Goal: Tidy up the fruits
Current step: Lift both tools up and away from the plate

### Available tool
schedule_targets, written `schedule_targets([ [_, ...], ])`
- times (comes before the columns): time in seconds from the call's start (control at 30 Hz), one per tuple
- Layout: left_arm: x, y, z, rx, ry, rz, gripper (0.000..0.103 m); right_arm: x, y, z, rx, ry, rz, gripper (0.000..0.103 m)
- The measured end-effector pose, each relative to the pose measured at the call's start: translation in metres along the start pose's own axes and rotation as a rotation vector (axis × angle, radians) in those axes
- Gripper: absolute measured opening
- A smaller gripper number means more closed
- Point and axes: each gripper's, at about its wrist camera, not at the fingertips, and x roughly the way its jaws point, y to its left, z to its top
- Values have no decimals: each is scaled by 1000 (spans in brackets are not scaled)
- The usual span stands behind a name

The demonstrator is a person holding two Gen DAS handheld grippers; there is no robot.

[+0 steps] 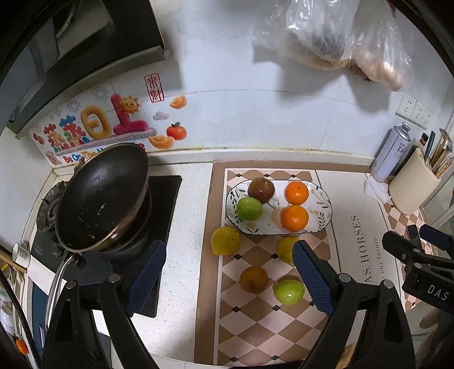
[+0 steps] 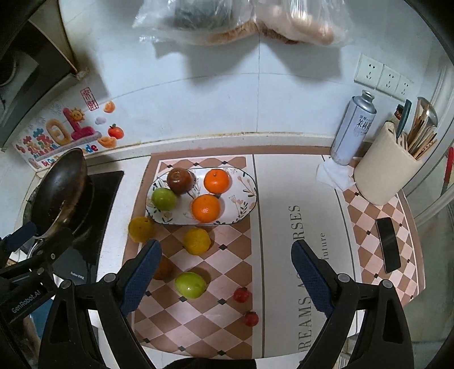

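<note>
An oval patterned plate (image 1: 320, 221) (image 2: 244, 204) on the checked mat holds two oranges (image 1: 295, 217) (image 2: 205, 208), a green apple (image 1: 249, 208) (image 2: 163, 198) and a dark red-brown fruit (image 1: 261, 190) (image 2: 179, 176). On the mat in front lie two yellow fruits (image 1: 225, 240) (image 2: 196, 241), a brown fruit (image 1: 254, 279), a green apple (image 1: 288, 291) (image 2: 190, 284) and two small red fruits (image 2: 241, 294). My left gripper (image 1: 229, 272) is open and empty above the loose fruit. My right gripper (image 2: 227, 272) is open and empty above the mat.
A black pan (image 1: 102, 195) sits on the stove at left. A spray can (image 2: 353, 127), a utensil holder (image 2: 388, 167) and a phone (image 2: 388, 248) stand at right. Plastic bags (image 2: 241, 20) hang on the tiled wall.
</note>
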Motion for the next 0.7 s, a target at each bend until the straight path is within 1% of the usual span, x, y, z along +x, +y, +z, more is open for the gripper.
schedule_targets([
  [0.2,-12,1,2,0,-31,-3,91,-10,3,-2,11,-23,21,95],
  [0.3,-10,1,4,-11,-29,-7,91,2,3,-3,21,5,55,95],
  [0.33,-7,2,5,-16,-23,-7,91,13,3,-6,22,36,73,95],
  [0.37,-2,3,5,-21,-13,-7,94,26,3,-9,23,71,94,95],
  [0.4,6,5,4,-27,5,-5,103,40,3,-13,25,110,113,95],
  [0.47,21,7,2,-32,39,12,103,76,6,-26,32,209,162,95],
  [0.53,43,12,-4,-33,86,46,103,112,12,-41,31,295,200,95],
  [0.6,67,17,-13,-34,146,76,103,149,20,-57,29,371,221,95],
  [0.7,98,22,-27,-48,235,94,103,198,34,-77,30,480,256,94],
])
